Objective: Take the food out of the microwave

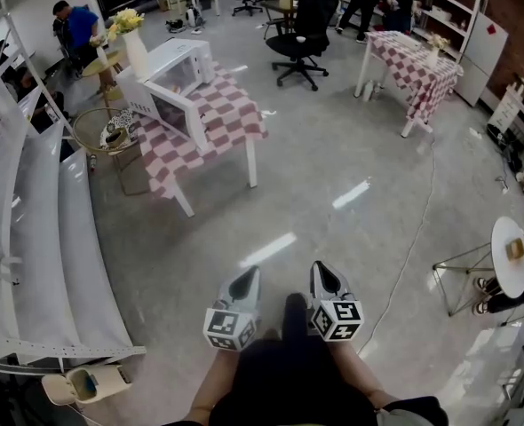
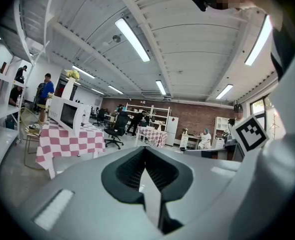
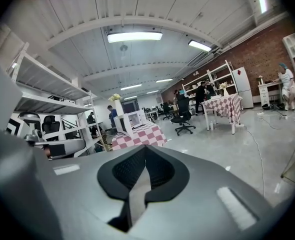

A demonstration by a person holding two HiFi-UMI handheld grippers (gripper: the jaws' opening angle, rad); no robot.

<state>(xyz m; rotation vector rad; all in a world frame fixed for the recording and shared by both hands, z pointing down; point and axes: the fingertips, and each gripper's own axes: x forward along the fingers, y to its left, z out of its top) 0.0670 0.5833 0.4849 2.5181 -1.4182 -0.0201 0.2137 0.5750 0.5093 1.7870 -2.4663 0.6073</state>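
The white microwave (image 1: 180,67) stands on a table with a pink-and-white checked cloth (image 1: 218,118), far across the floor at the upper left. A white panel juts out at its front; I cannot tell whether that is its door. No food shows. The microwave (image 2: 66,115) is small at the left in the left gripper view and small at centre left (image 3: 130,120) in the right gripper view. My left gripper (image 1: 245,282) and right gripper (image 1: 325,276) are side by side low in the head view, both pointing at the floor ahead. Both are shut and hold nothing, left (image 2: 145,150) and right (image 3: 144,150).
White shelving (image 1: 31,229) runs down the left side. A vase of yellow flowers (image 1: 131,32) and a round wire side table (image 1: 102,133) stand by the microwave table. Farther off are a black office chair (image 1: 299,35), a second checked table (image 1: 417,67), a small round table (image 1: 511,256) and several people.
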